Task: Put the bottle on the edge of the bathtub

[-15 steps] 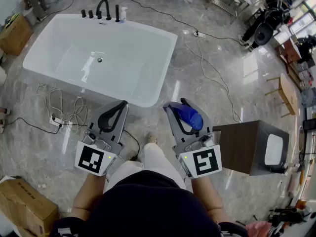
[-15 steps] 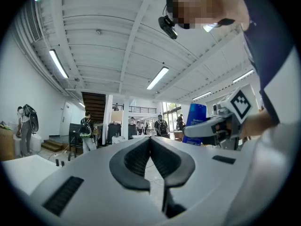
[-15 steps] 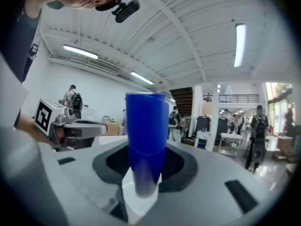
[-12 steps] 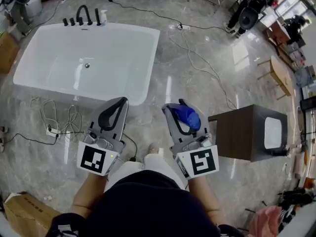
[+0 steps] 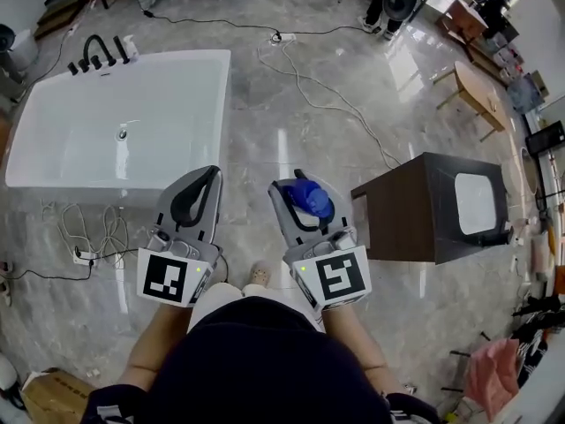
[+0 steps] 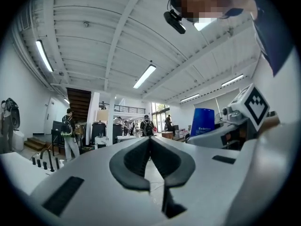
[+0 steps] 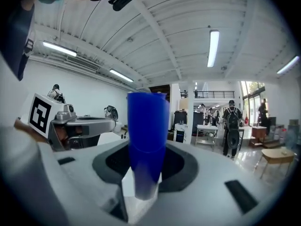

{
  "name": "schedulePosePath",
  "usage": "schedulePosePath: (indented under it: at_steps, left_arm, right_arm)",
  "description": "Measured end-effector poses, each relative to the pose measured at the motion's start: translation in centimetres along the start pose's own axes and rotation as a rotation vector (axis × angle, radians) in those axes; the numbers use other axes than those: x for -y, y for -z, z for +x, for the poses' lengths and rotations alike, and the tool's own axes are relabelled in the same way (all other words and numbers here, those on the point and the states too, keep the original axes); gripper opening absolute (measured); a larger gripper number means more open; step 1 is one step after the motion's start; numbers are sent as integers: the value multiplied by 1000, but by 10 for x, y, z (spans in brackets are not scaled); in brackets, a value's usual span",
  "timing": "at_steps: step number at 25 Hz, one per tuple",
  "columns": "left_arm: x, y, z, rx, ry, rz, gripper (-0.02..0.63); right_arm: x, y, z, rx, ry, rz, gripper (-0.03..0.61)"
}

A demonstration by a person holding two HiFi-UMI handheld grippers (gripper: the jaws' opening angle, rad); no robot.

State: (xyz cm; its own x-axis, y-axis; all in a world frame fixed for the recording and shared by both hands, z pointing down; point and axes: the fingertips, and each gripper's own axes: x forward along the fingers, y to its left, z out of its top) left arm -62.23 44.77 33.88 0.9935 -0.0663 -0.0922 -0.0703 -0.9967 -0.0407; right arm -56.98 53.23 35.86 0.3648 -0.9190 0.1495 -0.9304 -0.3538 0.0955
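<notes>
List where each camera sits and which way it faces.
Head view: on the person's head, looking steeply down at the floor, bathtub and brown table; shows forearms, left gripper and right gripper.
Left gripper view: rides the left gripper, looking level along its shut jaws; the person's head shows overhead.
Right gripper view: rides the right gripper, looking along jaws clamped on the blue bottle.
Shared: each gripper view shows the other gripper; all three show the bottle.

Open floor (image 5: 265, 122) to bathtub (image 5: 221, 122); cables (image 5: 106, 228) alongside
</notes>
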Motion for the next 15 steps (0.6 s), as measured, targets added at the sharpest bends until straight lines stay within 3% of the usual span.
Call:
schedulePosePath:
  at_steps: [5, 15]
  left_arm:
    - [19, 18, 14, -27, -24, -1, 3]
    - [31, 25, 31, -25, -28, 2, 3]
  right_arm:
    - [18, 15, -5, -18, -52, -34, 146]
    - [41, 22, -14, -32, -56, -25, 146]
